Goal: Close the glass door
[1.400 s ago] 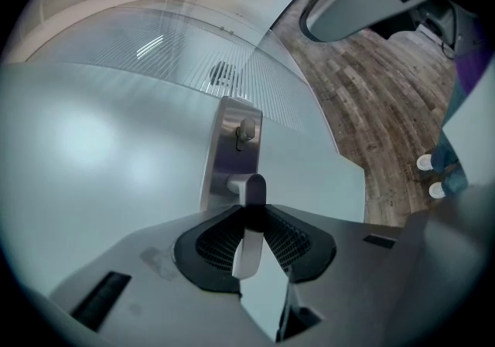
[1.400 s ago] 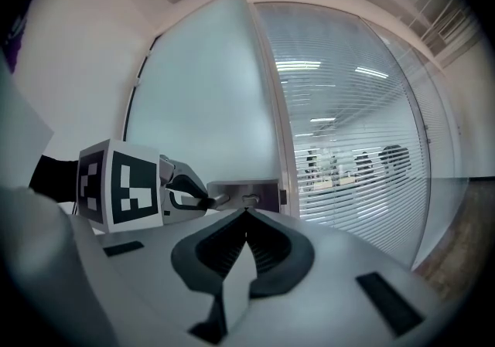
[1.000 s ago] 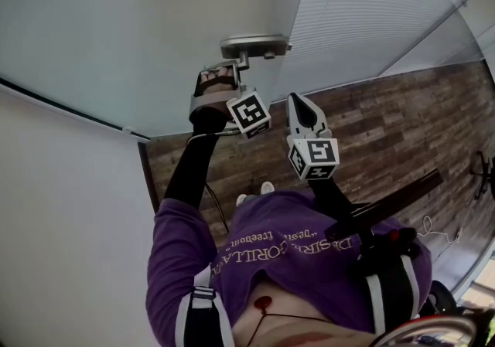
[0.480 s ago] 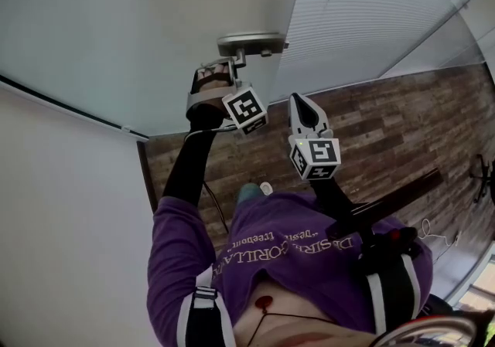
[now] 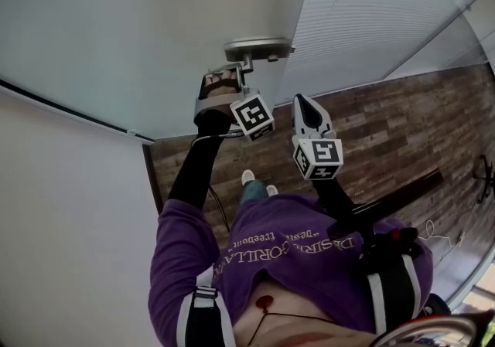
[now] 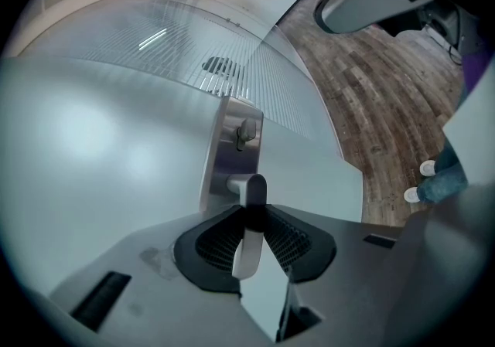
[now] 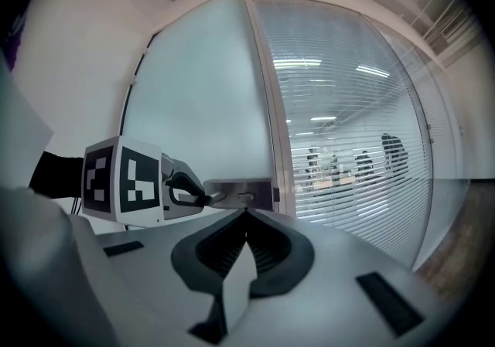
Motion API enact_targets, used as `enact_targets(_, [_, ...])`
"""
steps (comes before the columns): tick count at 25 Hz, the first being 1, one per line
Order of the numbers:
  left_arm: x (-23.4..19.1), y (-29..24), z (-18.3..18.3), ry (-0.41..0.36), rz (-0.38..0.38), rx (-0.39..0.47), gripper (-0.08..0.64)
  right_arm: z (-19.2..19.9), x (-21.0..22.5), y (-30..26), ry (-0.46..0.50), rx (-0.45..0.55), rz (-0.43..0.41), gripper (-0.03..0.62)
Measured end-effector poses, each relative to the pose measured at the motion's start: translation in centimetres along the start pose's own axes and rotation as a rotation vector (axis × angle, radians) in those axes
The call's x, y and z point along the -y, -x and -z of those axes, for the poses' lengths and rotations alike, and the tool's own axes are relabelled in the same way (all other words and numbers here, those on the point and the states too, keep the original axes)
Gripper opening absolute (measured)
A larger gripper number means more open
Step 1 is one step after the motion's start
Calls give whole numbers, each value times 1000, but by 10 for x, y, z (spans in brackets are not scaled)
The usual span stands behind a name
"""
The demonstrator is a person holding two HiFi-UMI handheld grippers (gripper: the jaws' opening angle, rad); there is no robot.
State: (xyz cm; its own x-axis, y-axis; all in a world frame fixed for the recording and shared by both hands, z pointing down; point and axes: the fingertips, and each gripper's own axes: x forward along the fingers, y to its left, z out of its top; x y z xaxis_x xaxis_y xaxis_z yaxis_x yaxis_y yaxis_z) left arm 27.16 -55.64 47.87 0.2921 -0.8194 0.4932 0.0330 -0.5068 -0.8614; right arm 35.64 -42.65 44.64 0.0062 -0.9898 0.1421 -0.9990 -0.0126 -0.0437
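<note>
the wood-plank floor (image 5: 402, 129) carries the person's two white shoes (image 5: 247, 177).

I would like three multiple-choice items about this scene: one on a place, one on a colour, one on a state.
1. Where does the left claw sit? A. on a cup B. on a drawer knob C. on the door handle
2. What colour is the person's shirt? A. green B. purple C. yellow
3. How do the right claw's jaws stand? A. together, empty B. wide apart C. closed on a cloth
Answers: 1 C, its view shows the handle pinched between the jaws; 2 B, purple shows in the head view; 3 A, the jaws meet with nothing between.
</note>
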Motion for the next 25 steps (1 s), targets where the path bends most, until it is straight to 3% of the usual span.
enact_targets(4, [-6, -6, 2, 18, -2, 25, 92, -6, -7, -16, 5, 0, 1, -11])
enact_targets(7, [-6, -10, 3, -15, 0, 22, 92, -12, -5, -26, 10, 6, 9, -11])
enact_targets(13, [-10, -10, -6, 81, -16, 94, 92, -11, -12, -38, 17, 6, 19, -11])
enact_targets(22, [-18, -12, 1, -23, -41, 107, 91, -11, -19, -55, 25, 9, 55, -11])
enact_targets(25, [-18, -18, -3, 21, -46, 149, 91, -8, -25, -63, 30, 5, 60, -11])
